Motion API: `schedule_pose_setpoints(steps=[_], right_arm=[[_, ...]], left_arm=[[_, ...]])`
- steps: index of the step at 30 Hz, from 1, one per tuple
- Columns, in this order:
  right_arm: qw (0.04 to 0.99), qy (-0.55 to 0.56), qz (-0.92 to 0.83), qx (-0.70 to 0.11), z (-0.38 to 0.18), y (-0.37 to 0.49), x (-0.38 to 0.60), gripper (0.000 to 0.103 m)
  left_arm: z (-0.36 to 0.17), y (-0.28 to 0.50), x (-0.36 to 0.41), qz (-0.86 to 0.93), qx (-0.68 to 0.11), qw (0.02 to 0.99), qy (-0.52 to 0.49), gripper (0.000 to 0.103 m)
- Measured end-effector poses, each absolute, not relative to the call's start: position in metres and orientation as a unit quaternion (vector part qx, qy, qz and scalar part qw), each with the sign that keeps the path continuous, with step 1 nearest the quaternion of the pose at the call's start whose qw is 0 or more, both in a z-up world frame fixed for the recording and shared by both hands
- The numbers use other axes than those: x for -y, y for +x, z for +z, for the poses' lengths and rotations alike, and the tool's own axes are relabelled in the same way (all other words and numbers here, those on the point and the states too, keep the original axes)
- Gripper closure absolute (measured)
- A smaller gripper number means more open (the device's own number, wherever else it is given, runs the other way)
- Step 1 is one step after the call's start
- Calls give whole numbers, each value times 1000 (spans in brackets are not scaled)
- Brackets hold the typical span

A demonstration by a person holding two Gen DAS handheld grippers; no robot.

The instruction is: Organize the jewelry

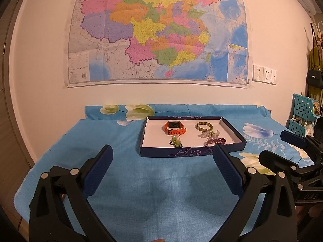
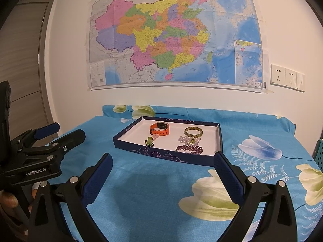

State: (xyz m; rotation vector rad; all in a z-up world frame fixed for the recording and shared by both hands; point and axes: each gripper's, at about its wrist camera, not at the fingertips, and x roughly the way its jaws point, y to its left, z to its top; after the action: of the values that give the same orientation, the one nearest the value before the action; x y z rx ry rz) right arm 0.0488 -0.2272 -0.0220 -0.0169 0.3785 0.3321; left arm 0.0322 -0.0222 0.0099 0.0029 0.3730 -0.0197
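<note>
A dark blue shallow box (image 1: 191,152) (image 2: 169,155) with a white floor sits on the blue flowered cloth. In it lie an orange watch (image 1: 174,128) (image 2: 159,129), a green-brown bangle (image 1: 204,126) (image 2: 193,132), a pale bead bracelet (image 1: 210,134) (image 2: 188,140), a purple bead bracelet (image 1: 216,141) (image 2: 189,148) and a small green charm (image 1: 175,141) (image 2: 149,141). My left gripper (image 1: 162,153) is open and empty, in front of the box. My right gripper (image 2: 162,159) is open and empty, in front of the box's near right side.
The table (image 1: 141,181) stands against a wall with a large map (image 1: 157,32). A teal perforated rack (image 1: 303,111) stands at the right. The right gripper shows in the left view (image 1: 292,147); the left gripper shows in the right view (image 2: 58,134).
</note>
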Motion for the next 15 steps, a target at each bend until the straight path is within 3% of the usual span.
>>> schedule_pose_setpoints(steps=[15], right_arm=[[970,-5,163,-180,-20,45,228,6]], left_arm=[[14,26,24,-13,-171,985,-3,6]])
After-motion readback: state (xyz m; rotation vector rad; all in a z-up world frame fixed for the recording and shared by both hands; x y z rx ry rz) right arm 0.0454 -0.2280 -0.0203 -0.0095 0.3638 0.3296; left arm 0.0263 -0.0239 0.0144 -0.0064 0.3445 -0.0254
